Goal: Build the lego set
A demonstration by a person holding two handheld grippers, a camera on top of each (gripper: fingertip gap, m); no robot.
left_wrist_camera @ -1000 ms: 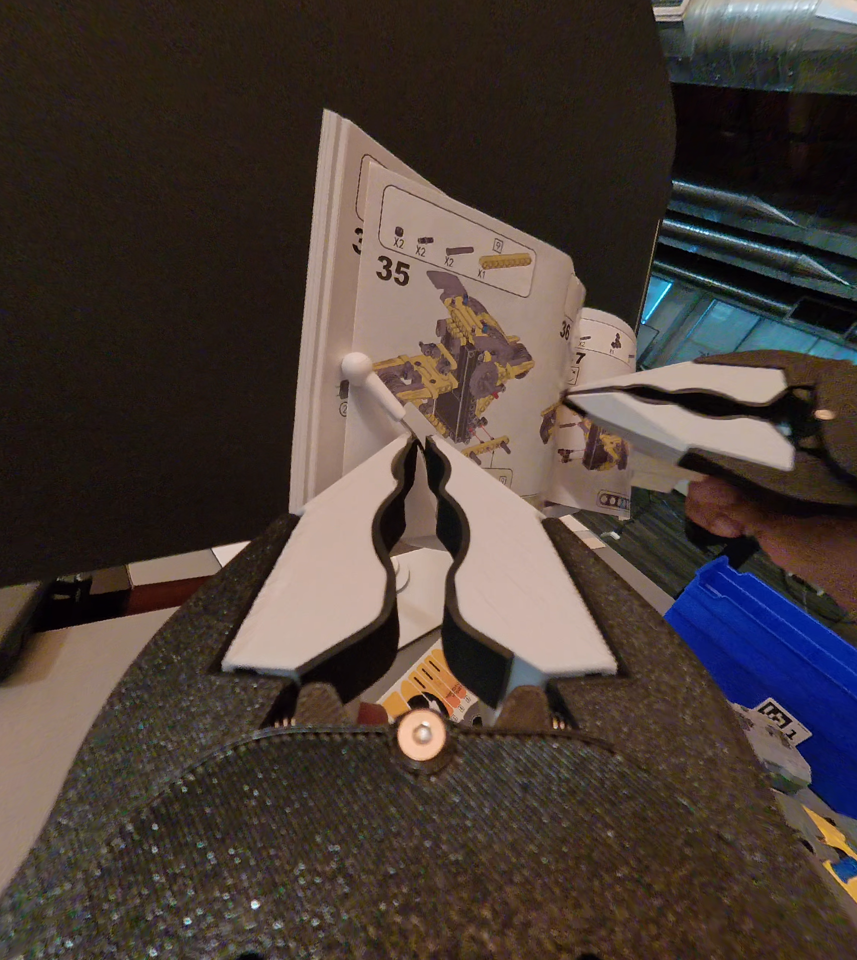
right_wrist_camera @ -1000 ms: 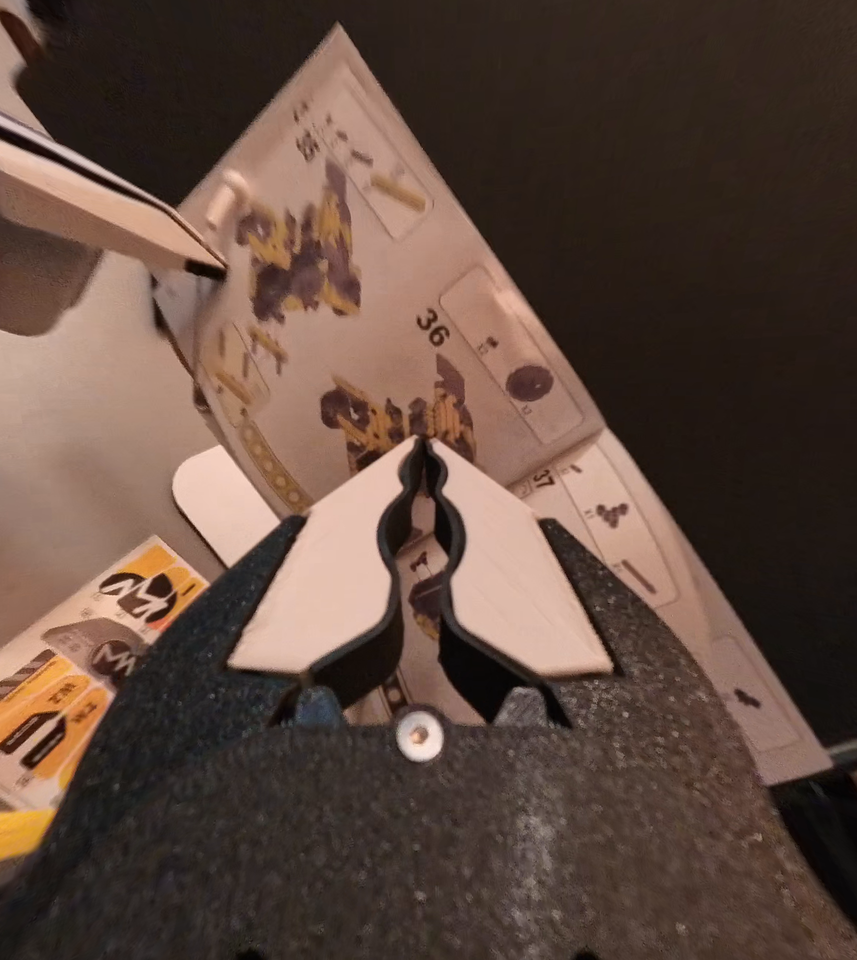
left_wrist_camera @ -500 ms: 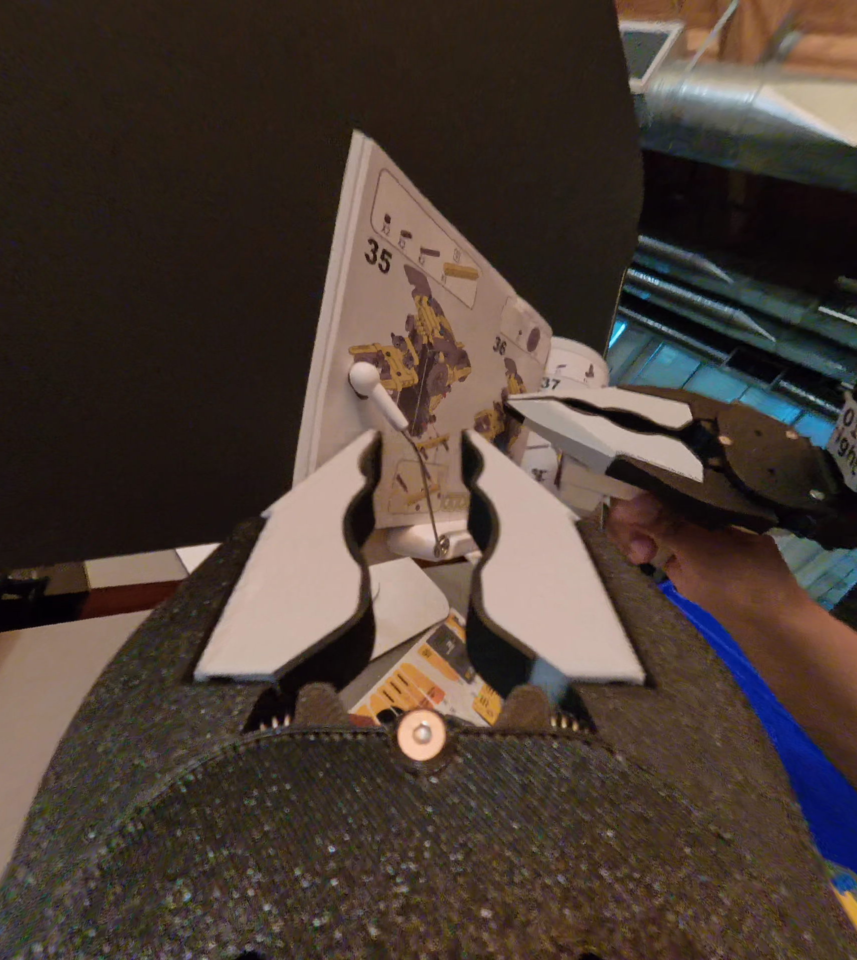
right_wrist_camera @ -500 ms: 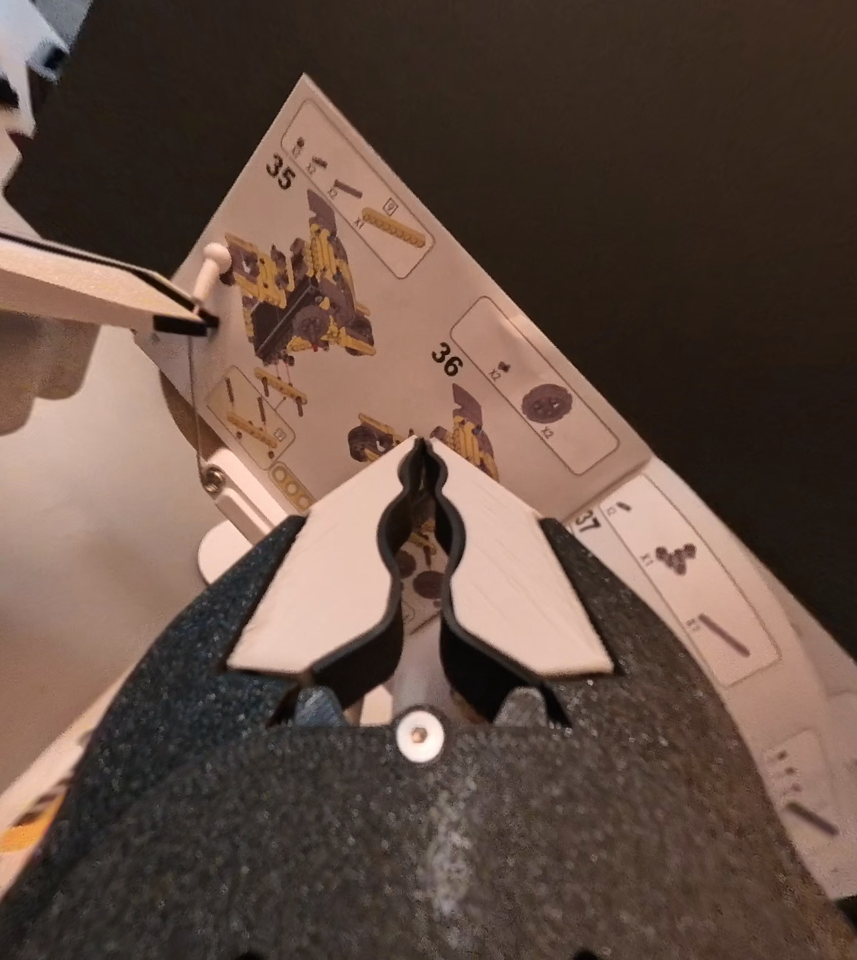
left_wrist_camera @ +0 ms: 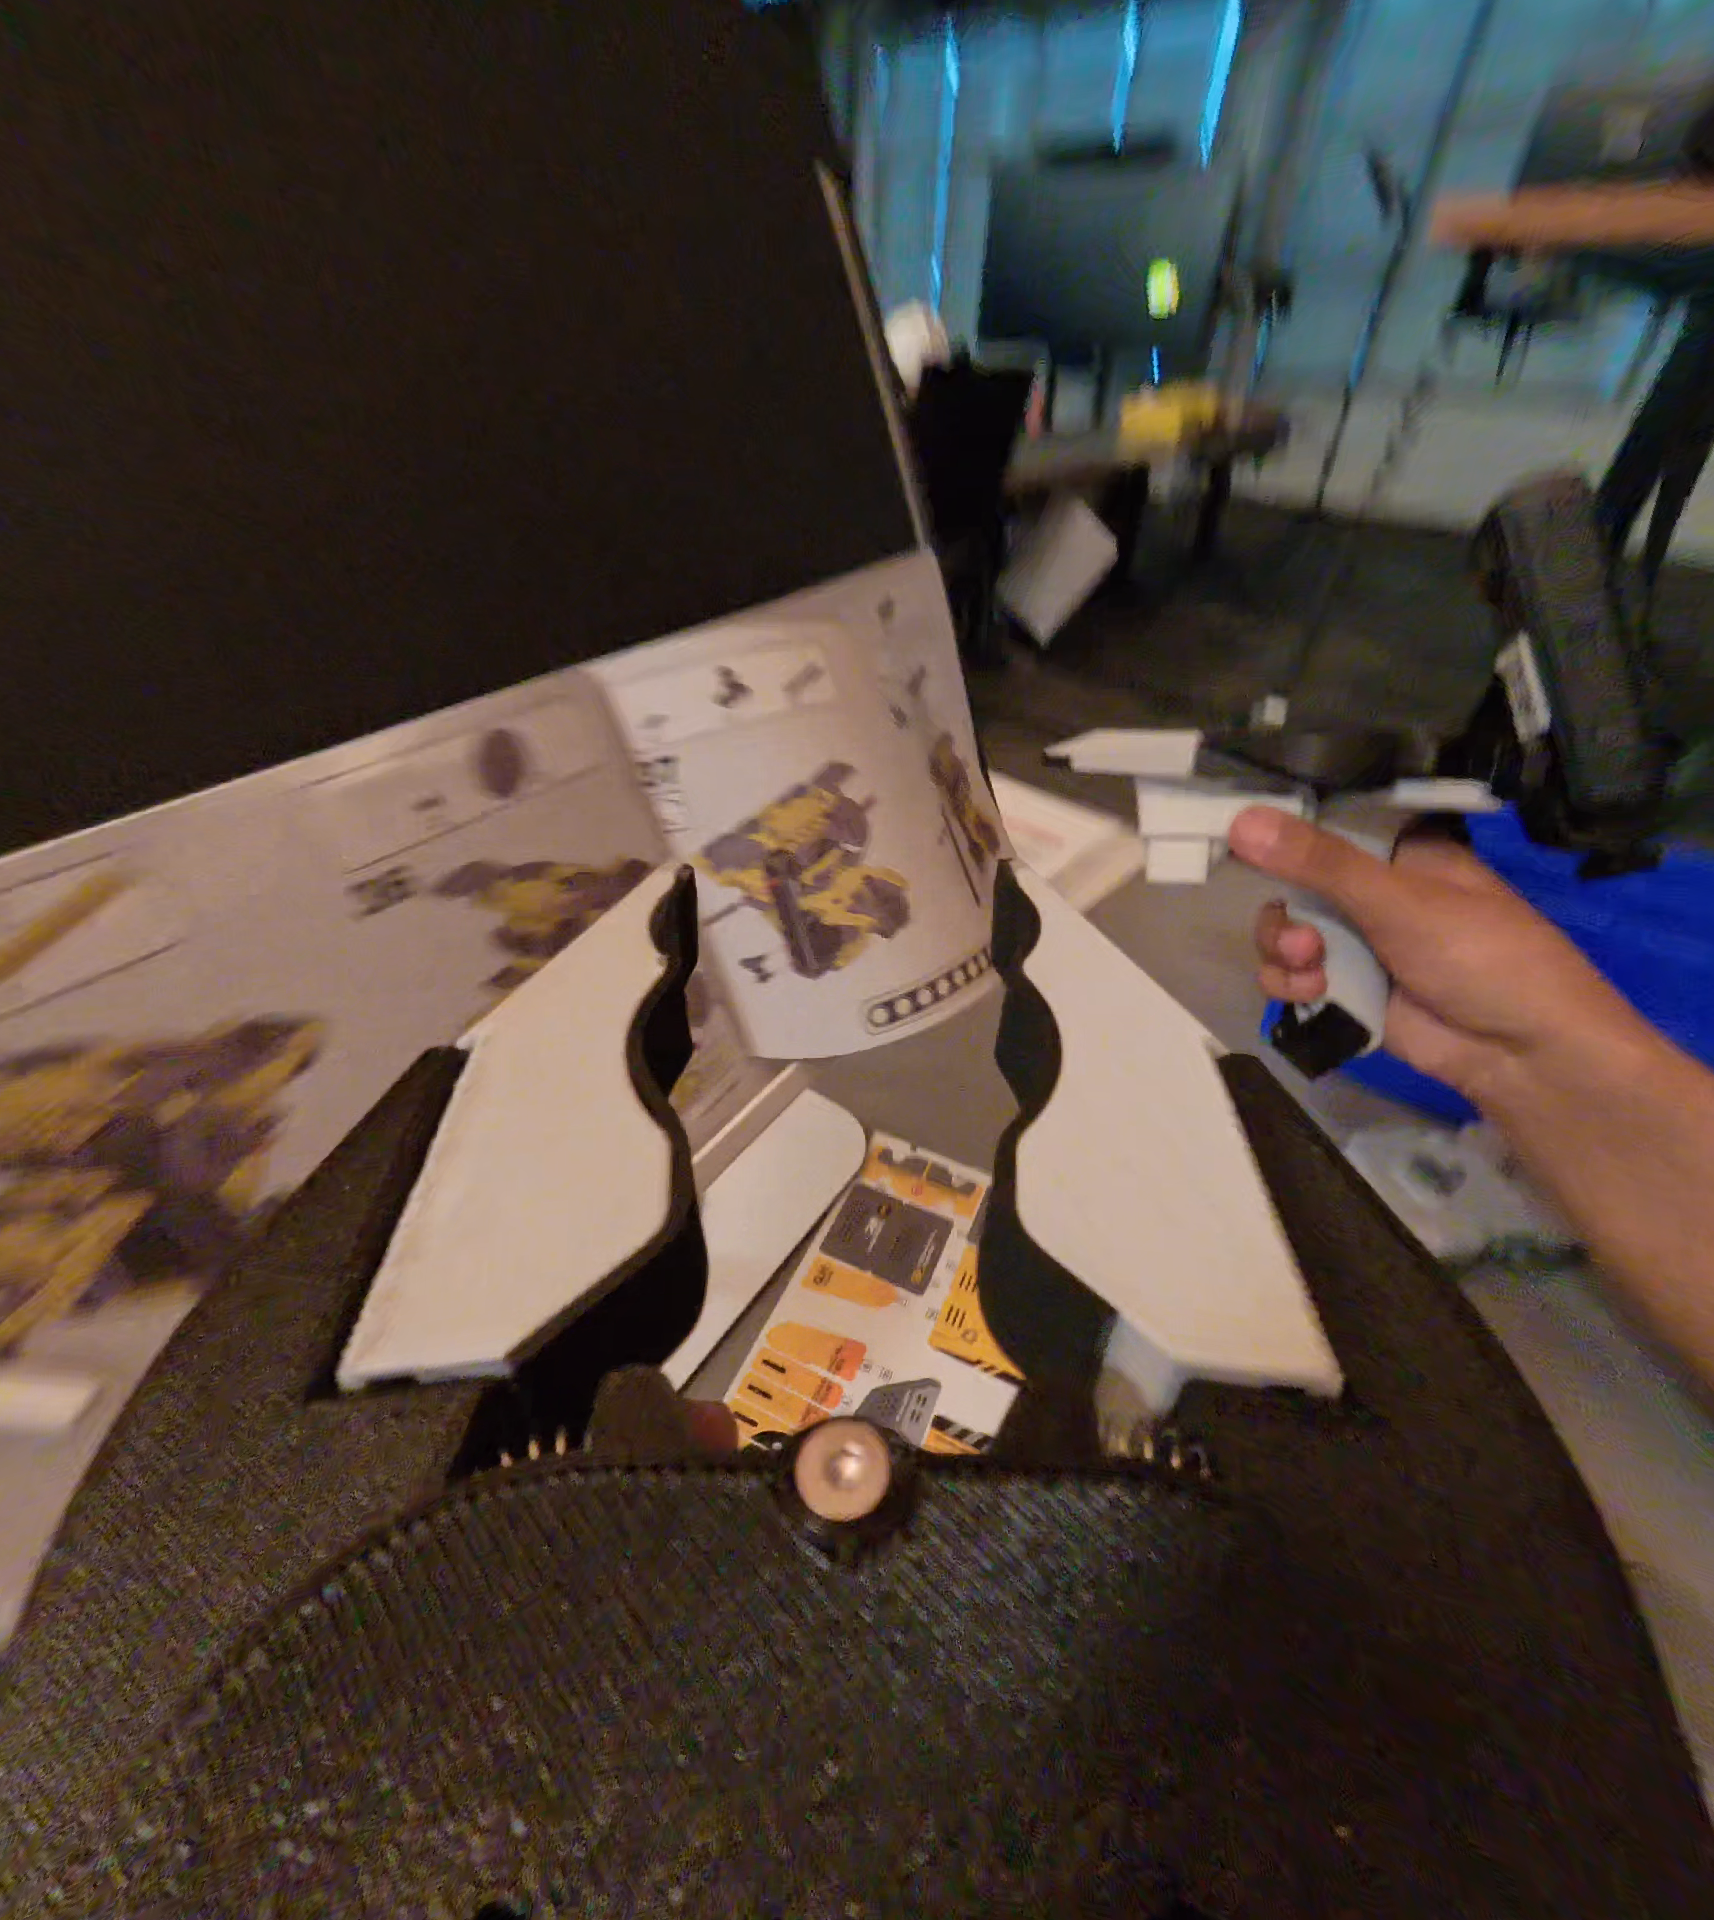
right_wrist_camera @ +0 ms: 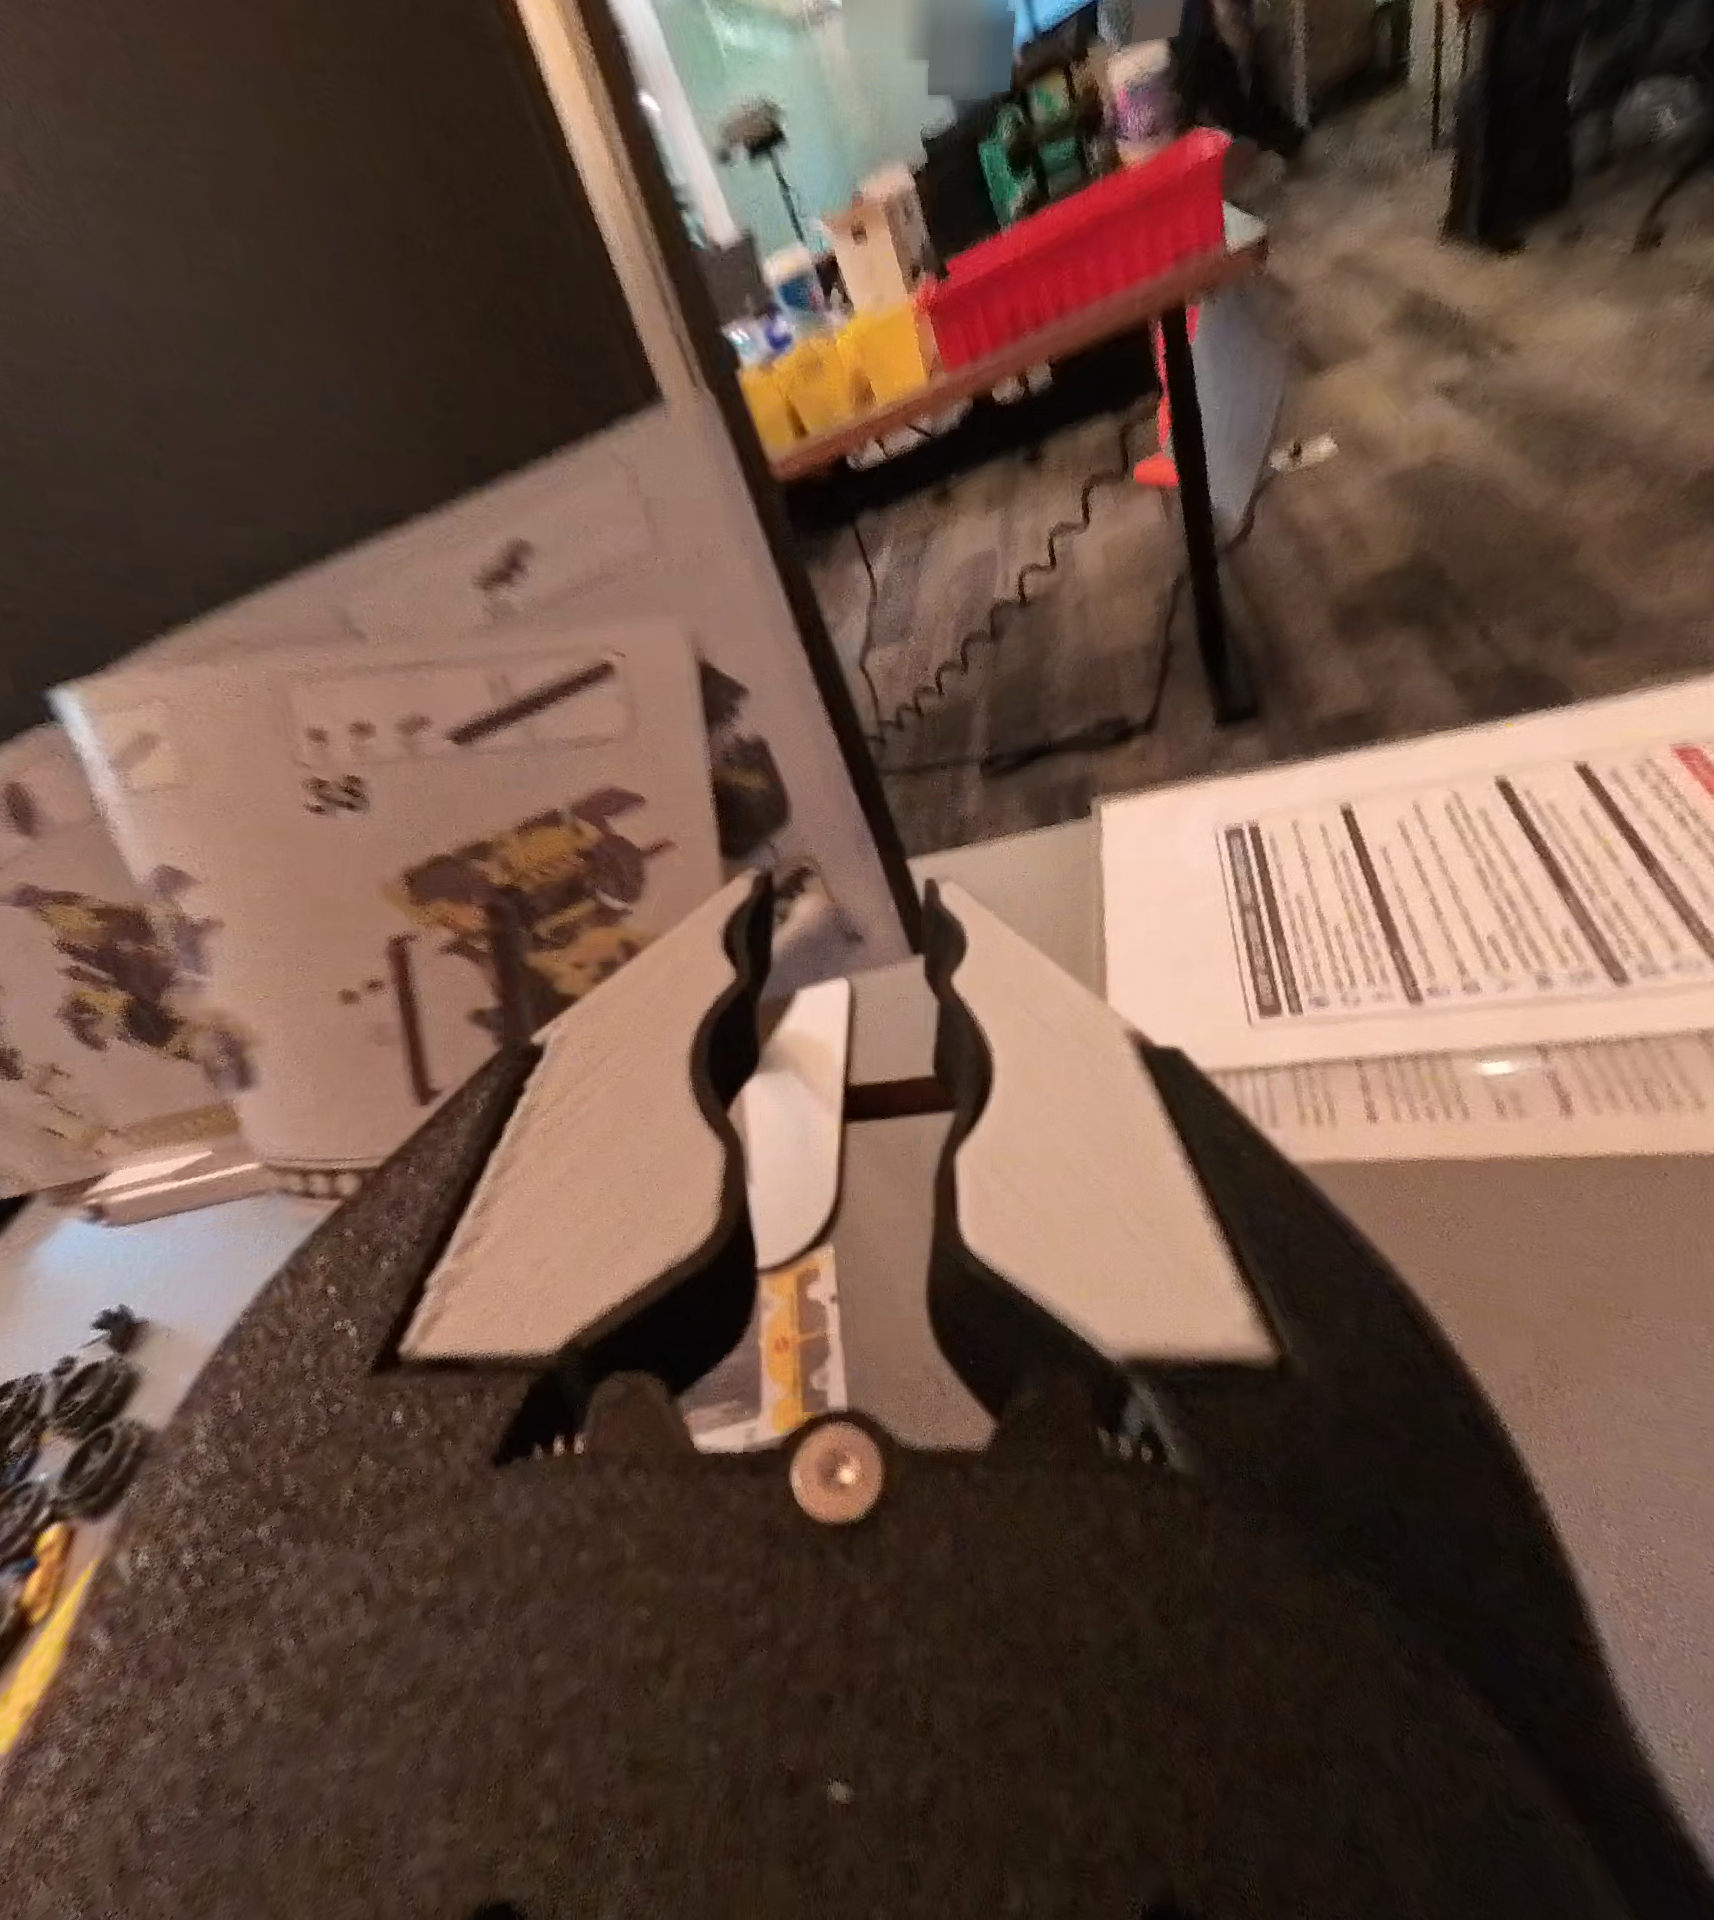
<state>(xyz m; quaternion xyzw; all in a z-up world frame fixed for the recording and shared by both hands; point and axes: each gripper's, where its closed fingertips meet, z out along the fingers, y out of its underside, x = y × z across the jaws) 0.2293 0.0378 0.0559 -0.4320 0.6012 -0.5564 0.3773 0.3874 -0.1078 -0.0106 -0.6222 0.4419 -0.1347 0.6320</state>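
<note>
While both tools [left_wrist_camera: 837,904] gape empty, the booklet [left_wrist_camera: 791,831] leans just beyond.

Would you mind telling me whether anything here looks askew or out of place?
The instruction booklet leans tilted against the dark board, its right-hand pages curling forward instead of lying flat. Both grippers are open and clear of it.

Grey table [right_wrist_camera: 1455,1299] with sticker sheet [left_wrist_camera: 894,1278]
</note>
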